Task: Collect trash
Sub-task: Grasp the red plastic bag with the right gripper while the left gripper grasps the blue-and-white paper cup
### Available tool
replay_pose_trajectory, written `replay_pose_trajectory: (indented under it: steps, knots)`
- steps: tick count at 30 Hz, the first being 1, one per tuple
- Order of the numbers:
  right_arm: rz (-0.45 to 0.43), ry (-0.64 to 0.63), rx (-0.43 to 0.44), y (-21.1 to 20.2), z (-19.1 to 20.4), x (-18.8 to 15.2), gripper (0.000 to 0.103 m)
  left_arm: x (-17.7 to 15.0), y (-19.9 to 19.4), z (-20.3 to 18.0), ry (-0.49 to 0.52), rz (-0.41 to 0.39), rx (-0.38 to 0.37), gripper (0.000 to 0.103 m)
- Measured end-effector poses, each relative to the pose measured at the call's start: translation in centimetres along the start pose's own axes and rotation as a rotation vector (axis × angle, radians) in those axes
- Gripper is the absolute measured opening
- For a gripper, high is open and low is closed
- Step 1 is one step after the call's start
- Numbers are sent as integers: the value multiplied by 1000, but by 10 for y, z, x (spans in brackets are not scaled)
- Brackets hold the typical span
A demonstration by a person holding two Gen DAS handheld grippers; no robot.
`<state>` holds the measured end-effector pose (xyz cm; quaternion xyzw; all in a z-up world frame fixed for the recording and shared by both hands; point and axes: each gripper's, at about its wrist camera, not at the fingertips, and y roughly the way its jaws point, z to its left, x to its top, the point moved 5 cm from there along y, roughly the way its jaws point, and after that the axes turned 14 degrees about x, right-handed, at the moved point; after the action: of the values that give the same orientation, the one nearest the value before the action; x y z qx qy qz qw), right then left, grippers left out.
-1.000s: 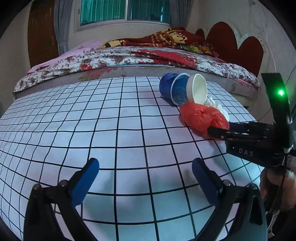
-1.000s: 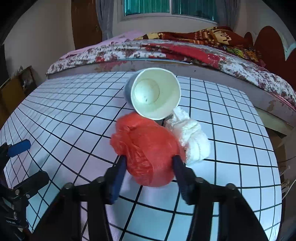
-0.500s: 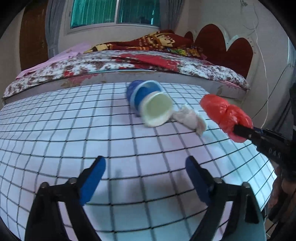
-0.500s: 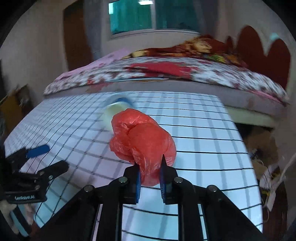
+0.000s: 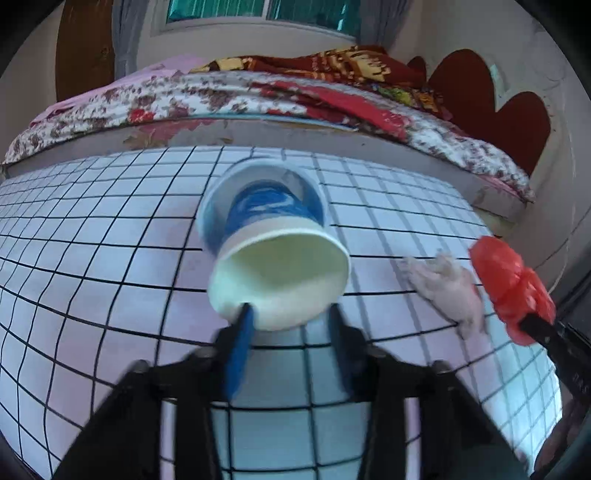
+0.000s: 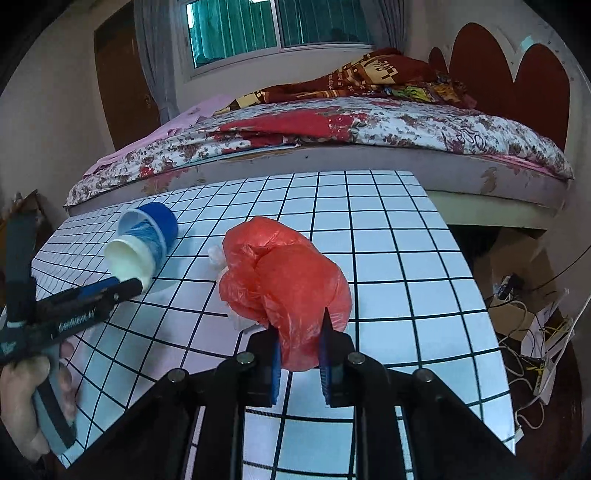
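A bed (image 6: 332, 129) with a flowered cover and a heaped red blanket fills the back of the room, its dark red scalloped headboard (image 6: 517, 74) against the right wall under a window with green curtains (image 6: 273, 29). In front of it stands a table (image 6: 388, 258) covered in a white cloth with a black grid. On the table lie two nested paper cups (image 5: 273, 251) on their side, blue outside and white inside, the open mouth turned toward the left gripper (image 5: 288, 332). That gripper's jaws are closing around the rim of the front cup: the blue pad on the left touches the rim's lower edge, and the right finger sits just beside the rim on the other side, too blurred to tell whether it presses. The right wrist view shows a hand (image 6: 26, 398) holding the left gripper's handle at the table's left edge. The right gripper (image 6: 299, 354) is clamped tight on a crumpled red plastic bag (image 6: 284, 288), pinching its lower end between the two blue pads, and holds the bag raised above the cloth. Under and behind the bag a small wad of white tissue (image 5: 450, 288) rests on the table, to the right of the cups and apart from them. Boxes and loose cables (image 6: 528, 314) lie on the floor past the table's right edge.
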<state>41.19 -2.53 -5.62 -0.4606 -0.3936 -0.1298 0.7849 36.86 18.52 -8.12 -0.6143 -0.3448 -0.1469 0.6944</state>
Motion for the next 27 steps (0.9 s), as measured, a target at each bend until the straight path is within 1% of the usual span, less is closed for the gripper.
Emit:
replay_pose_trajectory:
  steps: [1, 2, 3, 5, 13, 16, 18, 19, 20, 21, 24, 25, 26, 27]
  knots:
    - [1, -1, 2, 1, 0, -2, 18, -1, 4, 2, -9, 16, -14, 10]
    - [1, -3, 3, 2, 1, -3, 18, -2, 8, 7, -29, 37, -39, 8]
    - [3, -3, 6, 3, 1, -3, 18, -3, 6, 9, -42, 33, -60, 6]
    - [1, -4, 6, 3, 2, -4, 18, -3, -2, 16, -43, -1, -61, 3]
    - [-8, 9, 27, -2, 9, -10, 18, -18, -24, 41, -73, -27, -104, 2]
    - [-11, 6, 29, -5, 11, -12, 18, -18, -35, 50, -84, -59, -122, 2]
    - [-14, 10, 31, -6, 12, -13, 18, -10, -40, 50, -90, -82, -130, 10]
    - [-15, 12, 32, -6, 12, -13, 18, -6, -40, 50, -92, -89, -126, 31]
    - [-13, 14, 32, -5, 12, -13, 18, -2, -36, 51, -89, -89, -103, 56]
    - [-12, 12, 32, -5, 12, -13, 18, 4, -30, 52, -92, -90, -72, 61]
    - [-9, 4, 26, -3, 14, -13, 18, 19, -8, 49, -68, -77, -36, 61]
    - [-8, 3, 24, -3, 13, -13, 18, 22, -1, 49, -58, -67, -33, 44]
    - [-7, 5, 21, -3, 12, -13, 18, 23, 11, 51, -56, -21, -30, 2]
    - [-7, 7, 18, -3, 11, -12, 18, 23, 17, 54, -57, -7, -26, 6]
